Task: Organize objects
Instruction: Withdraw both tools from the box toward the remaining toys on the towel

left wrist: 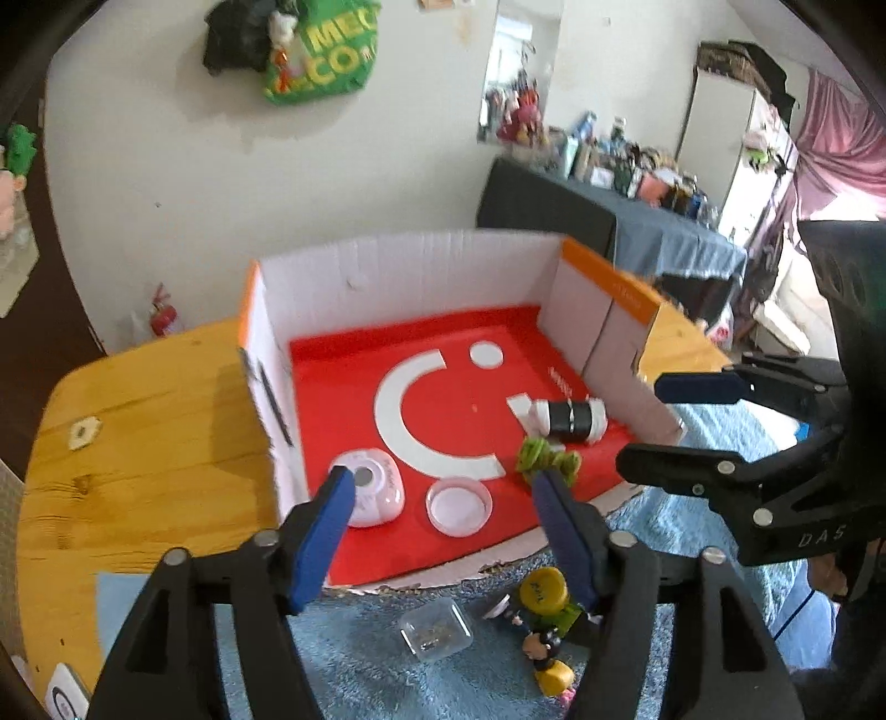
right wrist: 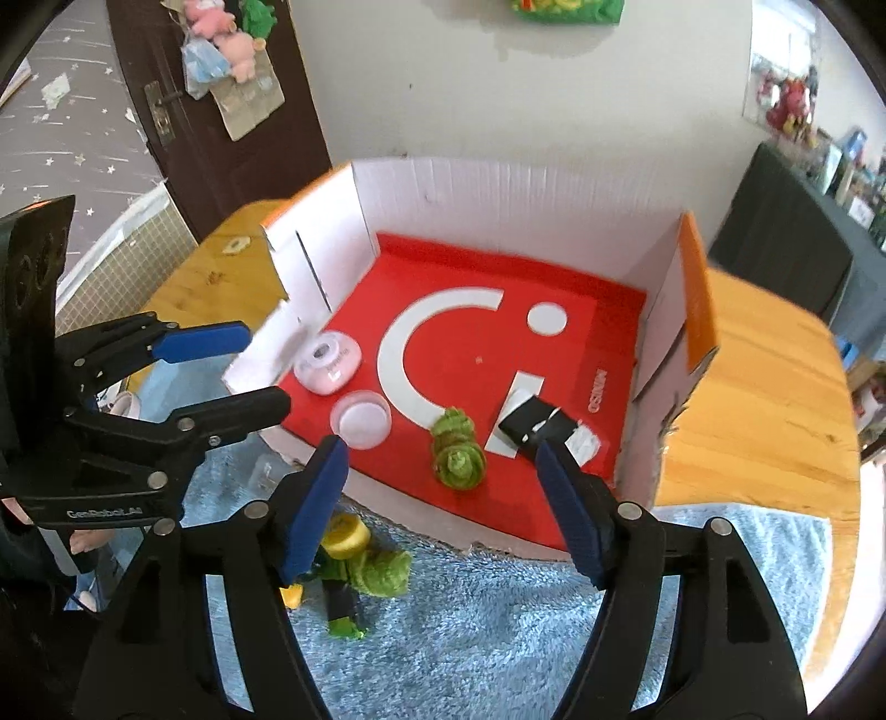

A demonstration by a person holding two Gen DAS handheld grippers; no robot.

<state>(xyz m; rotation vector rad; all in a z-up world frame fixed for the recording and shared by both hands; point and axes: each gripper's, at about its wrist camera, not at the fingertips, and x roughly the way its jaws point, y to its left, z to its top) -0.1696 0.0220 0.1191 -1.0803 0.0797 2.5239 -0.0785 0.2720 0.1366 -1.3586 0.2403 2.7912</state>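
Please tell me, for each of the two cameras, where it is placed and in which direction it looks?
Left wrist: sits behind the open left gripper, looking forward and down into the red-floored box; the right gripper shows at right.
Right wrist: sits behind the open right gripper, facing the same box; the left gripper shows at left.
Shared: box, pink case, green toy, blue mat.

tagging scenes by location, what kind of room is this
Probably a lived-in home room, perhaps a bedroom or playroom: plush toys hang on a wooden door, and a side table is crowded with toys.
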